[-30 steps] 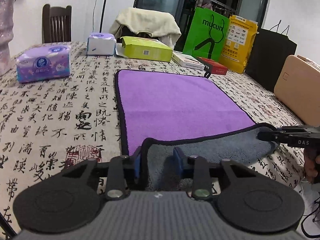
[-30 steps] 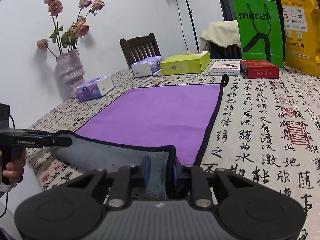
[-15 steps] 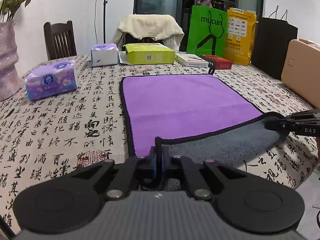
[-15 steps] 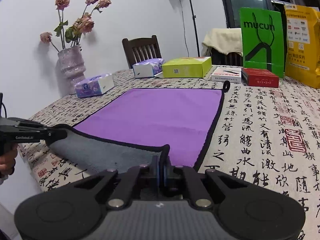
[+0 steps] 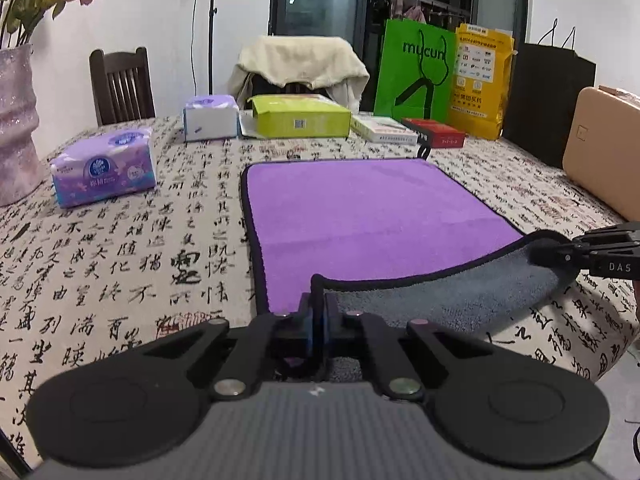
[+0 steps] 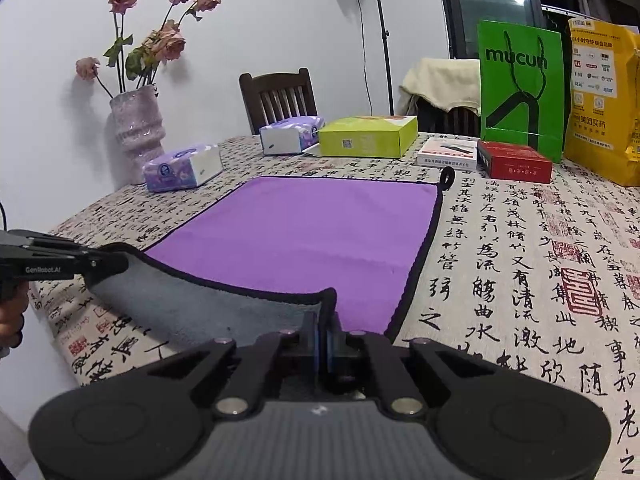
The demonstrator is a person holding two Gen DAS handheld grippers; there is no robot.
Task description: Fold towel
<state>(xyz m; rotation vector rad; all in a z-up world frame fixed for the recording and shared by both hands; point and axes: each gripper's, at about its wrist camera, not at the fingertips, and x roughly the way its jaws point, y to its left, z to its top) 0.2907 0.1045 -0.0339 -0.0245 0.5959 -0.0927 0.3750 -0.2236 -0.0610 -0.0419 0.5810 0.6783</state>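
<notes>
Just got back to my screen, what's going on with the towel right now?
A person holds a hand-held gripper in each hand. The left hand-held gripper and the right hand-held gripper are each shut on a near corner of the purple towel. The near edge is lifted off the patterned tablecloth, showing the towel's grey underside. The far part lies flat; the fold is not yet made.

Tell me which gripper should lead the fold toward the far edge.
Neither alone, probably: left gripper and right gripper are each shut on a near corner of the towel, lifted with its grey underside showing. Carry both forward together.
</notes>
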